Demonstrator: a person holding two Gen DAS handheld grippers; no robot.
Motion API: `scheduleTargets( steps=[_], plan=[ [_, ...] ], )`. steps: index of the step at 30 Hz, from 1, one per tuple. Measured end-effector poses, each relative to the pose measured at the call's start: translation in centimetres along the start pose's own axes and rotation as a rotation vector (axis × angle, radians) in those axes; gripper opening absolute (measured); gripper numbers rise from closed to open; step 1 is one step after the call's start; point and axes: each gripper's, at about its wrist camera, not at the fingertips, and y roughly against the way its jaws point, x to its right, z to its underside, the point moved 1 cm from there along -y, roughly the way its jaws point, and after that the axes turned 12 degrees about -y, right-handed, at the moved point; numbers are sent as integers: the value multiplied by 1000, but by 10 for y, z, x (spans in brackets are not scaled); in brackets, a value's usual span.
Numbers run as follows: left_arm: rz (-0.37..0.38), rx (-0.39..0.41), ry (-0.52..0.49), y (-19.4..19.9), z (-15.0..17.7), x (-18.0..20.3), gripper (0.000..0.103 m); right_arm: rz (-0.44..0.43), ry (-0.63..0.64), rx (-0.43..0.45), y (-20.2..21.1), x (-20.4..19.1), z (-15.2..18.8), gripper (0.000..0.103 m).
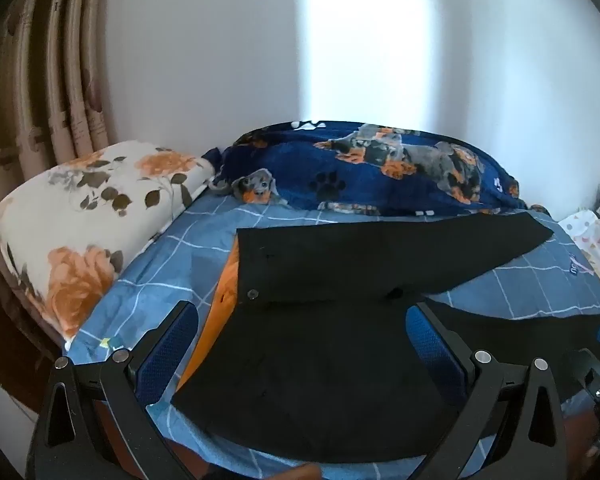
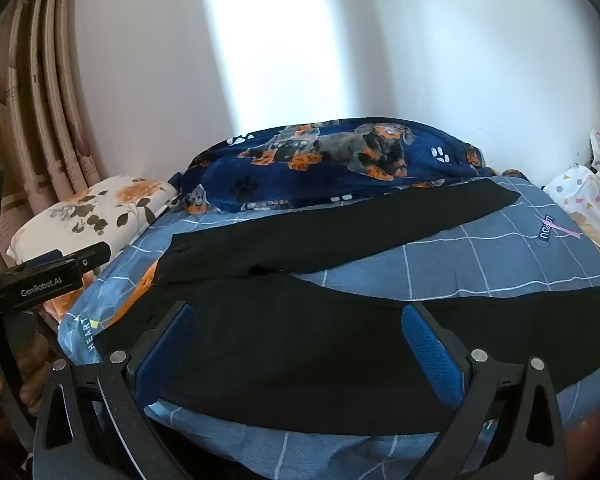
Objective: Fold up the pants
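Black pants [image 1: 320,344] lie spread flat on the blue checked bedsheet [image 1: 172,264], waistband at the left, the two legs splayed toward the right. In the right wrist view the far leg [image 2: 340,228] runs up to the right and the near leg [image 2: 380,340] lies along the front edge. My left gripper [image 1: 304,332] hovers open over the waist and seat area, nothing between its blue pads. My right gripper [image 2: 300,336] stands open above the near leg's upper part. The left gripper [image 2: 56,268] also shows at the left edge of the right wrist view, held by a hand [image 2: 28,364].
A floral pillow [image 1: 88,216] sits at the left. A dark blue dog-print blanket [image 1: 360,168] is bunched along the white wall. Curtains [image 1: 48,80] hang at the far left. Pale patterned cloth [image 2: 588,200] lies at the bed's right end.
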Motion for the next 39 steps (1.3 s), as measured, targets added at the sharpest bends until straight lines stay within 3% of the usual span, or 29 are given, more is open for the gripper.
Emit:
scheduleTargets(
  steps=[4, 13, 20, 39],
  plan=[
    [10, -10, 21, 0, 4, -1, 103, 7, 4, -5, -1, 1, 0, 103],
    [-14, -25, -43, -4, 8, 9, 103, 7, -11, -8, -2, 4, -2, 103],
    [-20, -34, -4, -9, 8, 0, 103, 12, -16, -11, -3, 5, 0, 103],
    [-34, -5, -15, -9, 6, -3, 103, 68, -37, 2, -3, 14, 0, 103]
  ],
)
